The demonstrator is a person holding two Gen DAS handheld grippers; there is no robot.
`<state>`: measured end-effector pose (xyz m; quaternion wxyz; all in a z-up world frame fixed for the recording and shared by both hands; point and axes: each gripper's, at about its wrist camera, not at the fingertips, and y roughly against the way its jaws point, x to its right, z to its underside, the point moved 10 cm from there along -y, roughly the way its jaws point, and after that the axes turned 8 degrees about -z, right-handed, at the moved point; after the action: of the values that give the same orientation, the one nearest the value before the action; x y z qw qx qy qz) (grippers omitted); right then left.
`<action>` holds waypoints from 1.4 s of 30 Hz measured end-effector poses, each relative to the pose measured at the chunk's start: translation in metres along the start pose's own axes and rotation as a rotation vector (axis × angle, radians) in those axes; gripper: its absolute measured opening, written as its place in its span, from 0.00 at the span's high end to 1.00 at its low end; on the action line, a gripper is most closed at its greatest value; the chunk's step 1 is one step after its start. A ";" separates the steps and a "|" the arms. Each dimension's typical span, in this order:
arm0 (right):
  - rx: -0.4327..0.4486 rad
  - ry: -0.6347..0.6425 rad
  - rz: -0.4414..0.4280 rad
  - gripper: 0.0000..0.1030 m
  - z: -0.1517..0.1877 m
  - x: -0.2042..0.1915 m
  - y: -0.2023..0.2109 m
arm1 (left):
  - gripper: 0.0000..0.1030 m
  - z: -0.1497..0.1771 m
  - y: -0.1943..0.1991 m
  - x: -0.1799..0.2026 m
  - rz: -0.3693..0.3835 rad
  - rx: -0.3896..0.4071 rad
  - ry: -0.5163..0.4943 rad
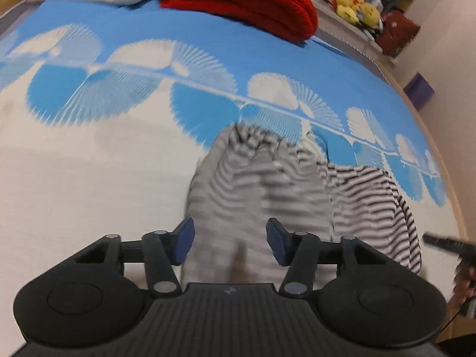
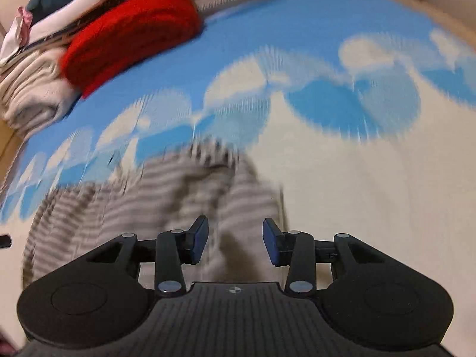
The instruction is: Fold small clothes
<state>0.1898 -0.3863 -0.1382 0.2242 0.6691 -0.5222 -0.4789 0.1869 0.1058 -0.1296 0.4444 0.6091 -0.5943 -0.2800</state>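
No text, label, brand name or number can be read in either view. The only mark is a small pale emblem on the ribbed black body of each gripper, just behind the fingers, and it is too small and blurred to make out.

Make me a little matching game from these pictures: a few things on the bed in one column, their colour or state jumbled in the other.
Things:
1. small garment
2. folded knit
3. soft toys
4. left claw

Colour or state:
A. yellow
B. open, pads apart
C. red
D. black-and-white stripes

Pairs: 1-D, 2-C, 3-A, 4-B
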 end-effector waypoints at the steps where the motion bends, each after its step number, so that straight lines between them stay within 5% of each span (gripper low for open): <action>1: -0.029 -0.001 0.016 0.58 0.020 0.005 0.002 | 0.49 0.015 0.001 -0.006 -0.009 -0.017 0.010; 3: -0.107 0.038 0.060 0.58 0.042 0.011 -0.002 | 0.57 0.044 -0.006 -0.018 -0.044 -0.109 0.012; 6: -0.075 0.046 0.089 0.56 0.045 0.017 -0.002 | 0.57 0.051 -0.012 -0.018 -0.037 -0.133 -0.013; 10: -0.178 0.013 0.076 0.52 0.071 0.017 -0.020 | 0.56 0.066 -0.034 -0.030 -0.091 -0.206 0.007; 13: -0.172 0.087 0.102 0.48 0.075 0.007 -0.022 | 0.56 0.072 -0.042 -0.027 -0.046 -0.253 0.059; 15: -0.167 0.073 0.102 0.55 0.073 0.004 -0.021 | 0.58 0.072 -0.040 -0.021 -0.027 -0.248 0.053; 16: -0.154 0.045 0.086 0.77 0.072 0.003 -0.018 | 0.61 0.072 -0.037 -0.016 -0.014 -0.234 0.034; 17: -0.134 0.023 0.081 0.89 0.068 0.003 -0.013 | 0.89 0.071 -0.035 -0.011 0.007 -0.222 0.009; 18: -0.104 -0.004 0.066 0.90 0.064 0.003 -0.005 | 1.00 0.070 -0.032 -0.008 0.024 -0.210 -0.014; 20: -0.002 -0.076 0.008 0.92 0.048 0.001 0.022 | 1.00 0.058 -0.015 -0.012 0.020 -0.131 0.003; 22: 0.125 -0.156 -0.058 0.93 0.034 0.001 0.054 | 1.00 0.041 0.012 -0.031 0.048 -0.031 0.124; 24: 0.170 -0.181 -0.061 0.93 0.034 0.005 0.072 | 1.00 0.040 0.029 -0.051 0.023 0.010 0.178; 28: -0.023 -0.127 0.096 0.93 0.069 0.018 0.046 | 0.99 0.087 -0.005 -0.054 -0.126 -0.224 0.048; 30: -0.131 -0.078 0.179 0.93 0.085 0.023 0.027 | 0.99 0.100 -0.014 -0.048 -0.172 -0.281 -0.024; 35: -0.168 -0.059 0.238 0.91 0.091 0.020 0.019 | 0.97 0.093 -0.005 -0.042 -0.184 -0.245 -0.027; 37: -0.120 -0.022 0.295 0.82 0.082 0.018 0.029 | 0.88 0.082 0.008 -0.038 -0.184 -0.163 -0.041; 39: 0.028 0.060 0.361 0.76 0.061 0.006 0.053 | 0.78 0.076 0.024 -0.031 -0.140 -0.094 -0.051; 42: 0.115 0.113 0.188 0.76 0.047 -0.026 0.056 | 0.78 0.068 0.026 -0.005 -0.059 -0.058 -0.073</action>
<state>0.1212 -0.3731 -0.1037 0.2585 0.6548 -0.5960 -0.3864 0.1153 0.0990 -0.1381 0.4315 0.6027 -0.5834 -0.3320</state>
